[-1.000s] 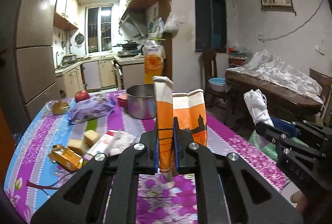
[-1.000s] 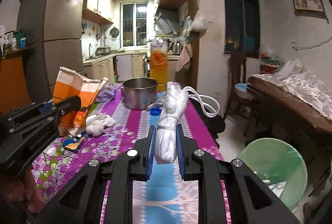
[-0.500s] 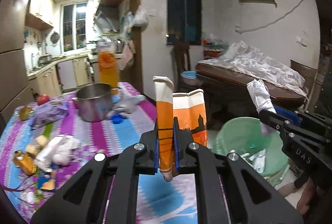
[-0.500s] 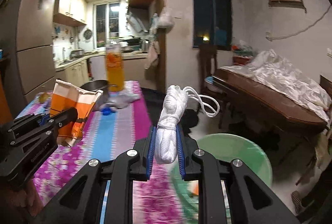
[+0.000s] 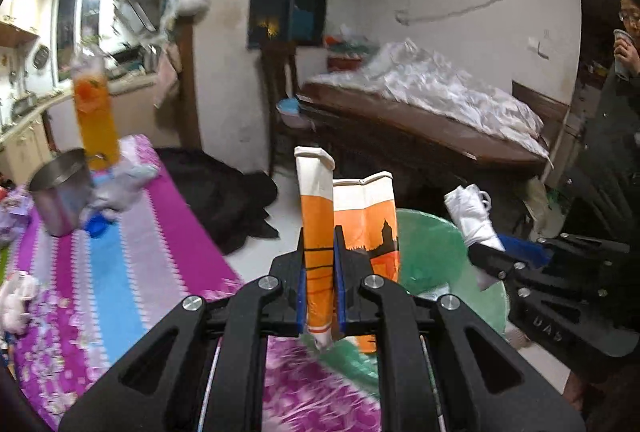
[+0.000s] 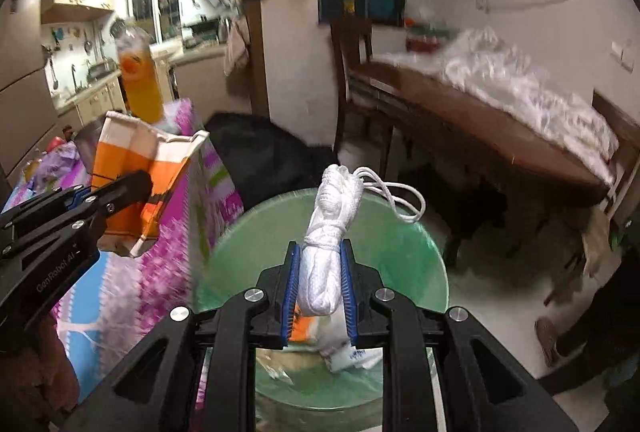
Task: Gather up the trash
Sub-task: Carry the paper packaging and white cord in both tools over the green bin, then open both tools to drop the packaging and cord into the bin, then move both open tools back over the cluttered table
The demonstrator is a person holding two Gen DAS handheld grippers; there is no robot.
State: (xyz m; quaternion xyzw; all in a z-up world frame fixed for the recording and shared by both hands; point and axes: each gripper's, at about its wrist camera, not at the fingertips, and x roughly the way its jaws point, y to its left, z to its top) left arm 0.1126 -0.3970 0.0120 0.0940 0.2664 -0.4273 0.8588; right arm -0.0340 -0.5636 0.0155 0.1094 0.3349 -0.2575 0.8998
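My left gripper [image 5: 319, 280] is shut on an orange and white paper bag [image 5: 318, 216], held upright at the table's right edge beside the green trash bin [image 5: 432, 256]. The same paper bag [image 6: 132, 168] and left gripper [image 6: 136, 188] show at the left of the right wrist view. My right gripper [image 6: 320, 284] is shut on a white bundle tied with string [image 6: 326, 256], hanging over the open green trash bin [image 6: 400, 240], which holds some wrappers. In the left wrist view the right gripper [image 5: 480, 256] carries the white bundle [image 5: 472, 212] above the bin.
The table with a purple and blue flowered cloth [image 5: 120, 272] bears a metal pot [image 5: 60, 192], an orange drink bottle [image 5: 94, 120] and crumpled tissue [image 5: 16, 300]. A dark heap [image 5: 224, 196] lies on the floor. A wooden table with white sheeting [image 5: 432, 104] stands behind. A person [image 5: 624, 80] drinks at far right.
Both grippers have swung right, away from the table's middle toward the green bin, each keeping its load. The right gripper now hangs over the bin; the left is at the table's edge.
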